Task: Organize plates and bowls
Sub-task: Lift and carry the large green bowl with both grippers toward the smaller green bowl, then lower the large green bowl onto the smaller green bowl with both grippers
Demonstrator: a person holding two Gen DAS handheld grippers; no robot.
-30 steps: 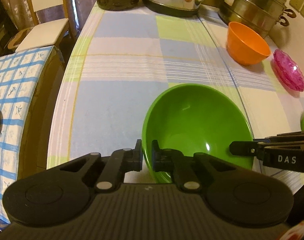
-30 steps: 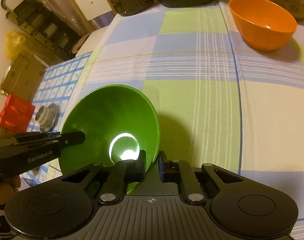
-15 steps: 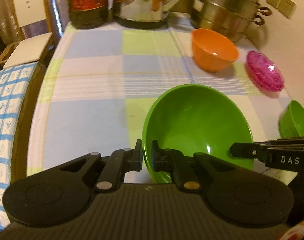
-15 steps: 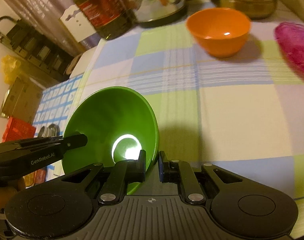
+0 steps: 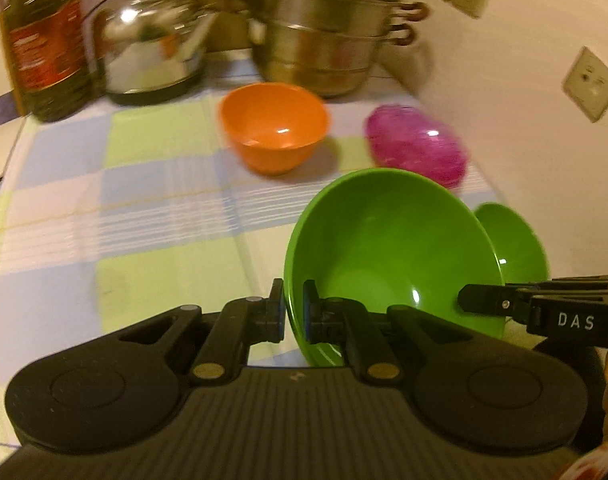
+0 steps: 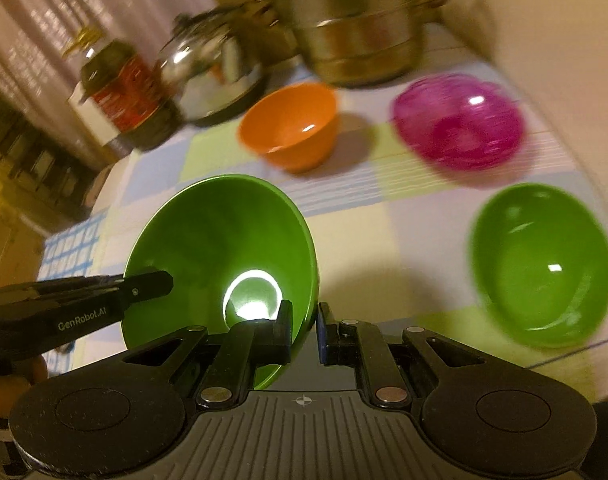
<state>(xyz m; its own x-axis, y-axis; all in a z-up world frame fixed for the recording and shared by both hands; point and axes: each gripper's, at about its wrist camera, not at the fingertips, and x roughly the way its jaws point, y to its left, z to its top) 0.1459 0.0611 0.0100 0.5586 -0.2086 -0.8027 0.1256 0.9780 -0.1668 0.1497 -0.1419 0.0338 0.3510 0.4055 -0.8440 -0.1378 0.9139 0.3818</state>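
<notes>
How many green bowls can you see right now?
2. One green bowl is held tilted above the table by both tongs on its rim; the other green bowl sits on the tablecloth near the pink dish. None looks hidden.

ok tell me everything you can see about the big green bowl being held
The large glossy green plastic-looking bowl is round, deep and empty. It is tilted, lifted above the checked tablecloth. The left hand-held gripper pinches its near rim and the right hand-held gripper clamps the opposite rim. A smaller green bowl sits beyond it.
</notes>
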